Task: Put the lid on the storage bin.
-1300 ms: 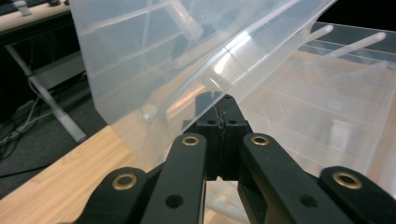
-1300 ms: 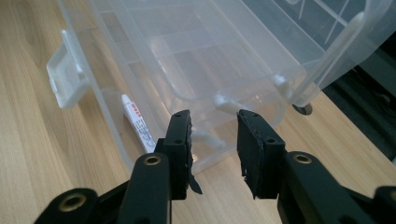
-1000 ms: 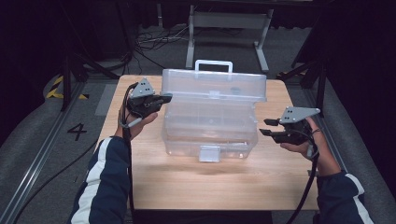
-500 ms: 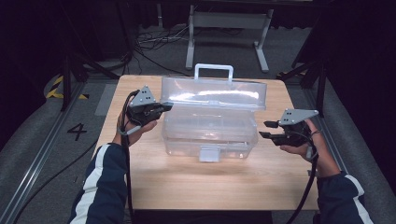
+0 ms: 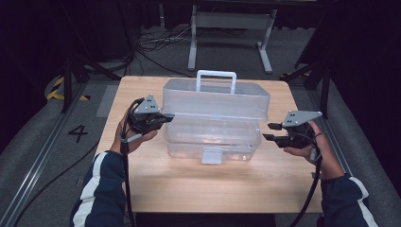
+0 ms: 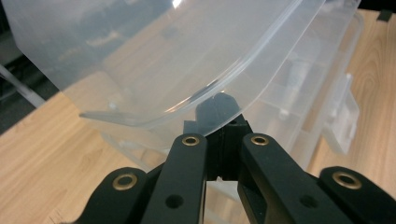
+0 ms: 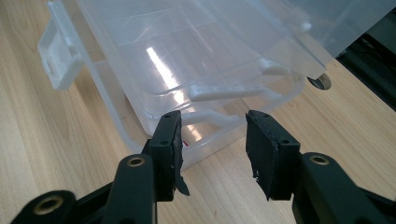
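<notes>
A clear plastic toolbox (image 5: 213,142) with a white handle (image 5: 216,74) stands in the middle of the wooden table (image 5: 213,189). Its lid (image 5: 215,99) hangs partly lowered over the base, with a gap still showing at the front. My left gripper (image 5: 166,117) is shut on the lid's left edge; in the left gripper view the clear rim (image 6: 187,100) runs into the closed tips (image 6: 224,133). My right gripper (image 5: 267,132) is open just off the box's right end, apart from it. Nothing lies between its pads (image 7: 212,135), which face the box's corner (image 7: 187,60).
The front latch (image 5: 211,156) hangs loose at the base's front. A metal stand (image 5: 231,23) and cables lie on the floor beyond the table. Bare table surface stretches in front of the box and at both ends.
The lid has swung down toward the base, with my left gripper coming down and nearer with it. The right gripper has stayed where it was.
</notes>
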Demonstrator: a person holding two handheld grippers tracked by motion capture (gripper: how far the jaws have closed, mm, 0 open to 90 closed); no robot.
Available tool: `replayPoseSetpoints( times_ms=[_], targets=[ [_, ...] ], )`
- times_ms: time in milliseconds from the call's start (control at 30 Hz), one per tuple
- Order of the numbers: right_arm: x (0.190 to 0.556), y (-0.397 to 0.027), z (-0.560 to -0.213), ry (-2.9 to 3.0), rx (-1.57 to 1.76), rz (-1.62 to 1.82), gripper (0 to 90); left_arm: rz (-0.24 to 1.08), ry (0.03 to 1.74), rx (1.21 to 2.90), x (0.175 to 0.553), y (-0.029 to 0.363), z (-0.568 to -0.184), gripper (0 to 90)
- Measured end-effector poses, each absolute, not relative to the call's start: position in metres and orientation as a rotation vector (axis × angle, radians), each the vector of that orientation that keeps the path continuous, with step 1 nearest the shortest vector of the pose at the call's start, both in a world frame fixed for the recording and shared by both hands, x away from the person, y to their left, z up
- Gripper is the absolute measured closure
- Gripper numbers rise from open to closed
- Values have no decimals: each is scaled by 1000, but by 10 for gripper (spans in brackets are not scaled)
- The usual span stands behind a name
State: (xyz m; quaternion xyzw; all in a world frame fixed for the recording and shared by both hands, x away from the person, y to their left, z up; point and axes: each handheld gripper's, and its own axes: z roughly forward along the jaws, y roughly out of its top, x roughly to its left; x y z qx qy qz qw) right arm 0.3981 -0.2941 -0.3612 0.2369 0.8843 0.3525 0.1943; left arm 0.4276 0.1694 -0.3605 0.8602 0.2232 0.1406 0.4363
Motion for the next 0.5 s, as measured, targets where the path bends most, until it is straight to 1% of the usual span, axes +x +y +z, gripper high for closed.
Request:
replayPoseSetpoints(
  times_ms=[67,133,167,233,333,367,400,467,500],
  targets=[
    [399,-295,-362,2484,668,992,569,351,558,2162,427,169,-360,900],
    [399,-295,-362,2485,670,995,569,303,552,2180,427,169,-362,900],
    [398,-294,-362,2490,669,992,568,307,556,2186,426,169,-363,900],
    [398,-294,-362,2489,671,997,568,284,588,2133,427,172,-362,900],
    [398,-294,-362,2489,672,999,567,282,592,2109,428,174,-362,898],
    [398,-294,-362,2489,669,1002,567,323,624,2092,426,174,-360,895],
    [398,-294,-362,2489,669,1002,567,323,624,2092,426,174,-360,888],
    [398,-295,-362,2491,670,1000,567,388,683,2089,423,174,-355,889],
    [398,-295,-362,2491,671,999,567,370,712,2098,424,174,-354,889]
  ],
)
